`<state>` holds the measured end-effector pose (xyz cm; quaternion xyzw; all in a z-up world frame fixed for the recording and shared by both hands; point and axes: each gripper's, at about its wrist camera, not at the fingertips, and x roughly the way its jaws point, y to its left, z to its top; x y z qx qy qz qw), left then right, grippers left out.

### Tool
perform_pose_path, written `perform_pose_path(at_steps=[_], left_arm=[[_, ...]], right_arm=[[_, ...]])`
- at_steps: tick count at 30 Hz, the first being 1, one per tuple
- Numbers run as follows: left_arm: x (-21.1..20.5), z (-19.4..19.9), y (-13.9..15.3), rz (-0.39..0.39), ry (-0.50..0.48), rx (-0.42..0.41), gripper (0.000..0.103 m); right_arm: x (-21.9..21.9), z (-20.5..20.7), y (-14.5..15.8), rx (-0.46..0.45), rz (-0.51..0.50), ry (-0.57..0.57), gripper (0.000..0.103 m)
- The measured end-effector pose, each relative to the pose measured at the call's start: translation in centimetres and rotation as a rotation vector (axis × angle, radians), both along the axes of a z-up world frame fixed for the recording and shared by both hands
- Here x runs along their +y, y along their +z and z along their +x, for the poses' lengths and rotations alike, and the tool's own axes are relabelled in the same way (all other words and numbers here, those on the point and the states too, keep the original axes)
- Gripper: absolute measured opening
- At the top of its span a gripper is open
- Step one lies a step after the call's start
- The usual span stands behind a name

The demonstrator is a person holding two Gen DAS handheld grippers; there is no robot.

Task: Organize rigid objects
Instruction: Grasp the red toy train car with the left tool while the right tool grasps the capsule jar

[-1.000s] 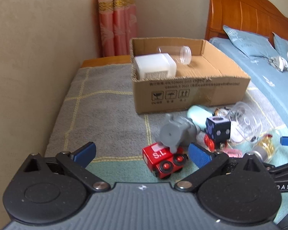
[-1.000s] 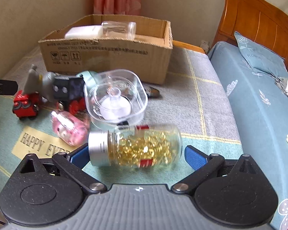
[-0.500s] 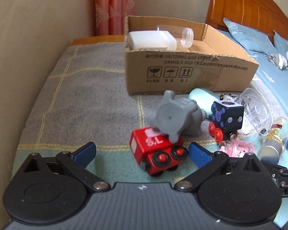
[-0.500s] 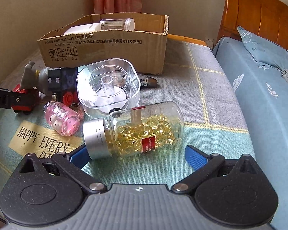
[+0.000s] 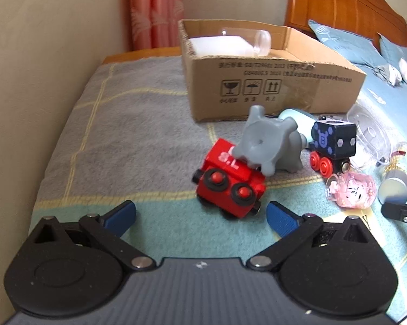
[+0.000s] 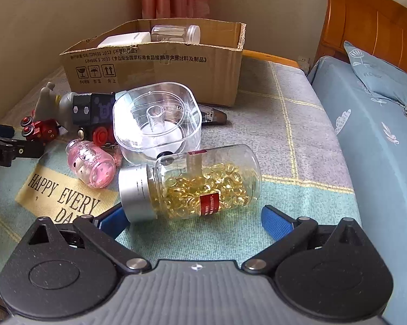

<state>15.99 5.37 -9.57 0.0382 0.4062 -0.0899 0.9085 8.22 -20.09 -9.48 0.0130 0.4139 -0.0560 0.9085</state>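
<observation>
My left gripper [image 5: 200, 215] is open, just short of a red toy train car [image 5: 229, 185] with a grey elephant toy [image 5: 268, 147] leaning on it. A dark blue train car [image 5: 332, 146] and a pink bottle [image 5: 351, 192] lie to the right. My right gripper [image 6: 191, 218] is open, its fingers either side of a clear jar of yellow capsules [image 6: 192, 182] lying on its side with a silver cap. Behind the jar sit a clear square container [image 6: 157, 124] and the pink bottle [image 6: 92, 166]. The cardboard box [image 5: 271, 81] holds a white box and a clear jar.
The objects lie on a grey and teal blanket [image 5: 138, 135] with a "HAPPY EVERY DAY" label [image 6: 60, 189]. A wall runs along the left. A bed with blue sheets [image 6: 379, 149] and a wooden headboard lies to the right. The left gripper's finger shows in the right wrist view [image 6: 3, 146].
My left gripper has dropped lower and closer to the red train car. My right gripper has moved in on the capsule jar, which now lies between its fingers.
</observation>
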Motion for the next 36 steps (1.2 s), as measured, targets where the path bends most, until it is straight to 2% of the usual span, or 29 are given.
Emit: perform_pose_path(at_steps=[9,15,17,20,22,25,27,33,36], left_arm=[[-1.2,0.9,-0.1,0.062,-0.096,-0.069,0.098],[-2.2,0.7,0.4,0.087,-0.151,-0.091,0.082],[-2.3,0.6,0.5,0.079,-0.164,-0.09,0.073],[-2.6,0.4,0.6,0.072,-0.183,-0.09,0.067],[-2.6,0.3,0.6,0.075,-0.188,-0.091,0.066],[-2.5,0.0,0.9,0.067,-0.2,-0.064,0.058],[-2.5,-0.3,1.0,0.058,-0.215,-0.047,0.057],[-2.6,0.0,0.7,0.058,-0.189,-0.068,0.06],[-2.7,0.0,0.8,0.061,-0.197,-0.072,0.056]], right_arm=[[-0.6,0.8,0.5,0.05,-0.024,0.093,0.103],[-0.2,1.6,1.0,0.045,-0.075,0.145,0.103],[-0.1,1.9,1.1,0.041,-0.072,0.149,0.103],[-0.1,2.2,1.3,0.038,-0.067,0.154,0.103],[0.0,2.3,1.4,0.035,-0.064,0.16,0.103],[0.2,2.3,1.4,0.05,-0.054,0.17,0.103],[0.4,2.1,1.5,0.051,-0.051,0.179,0.103],[0.7,2.2,1.7,0.045,-0.056,0.165,0.103],[0.9,2.3,1.7,0.051,-0.072,0.165,0.101]])
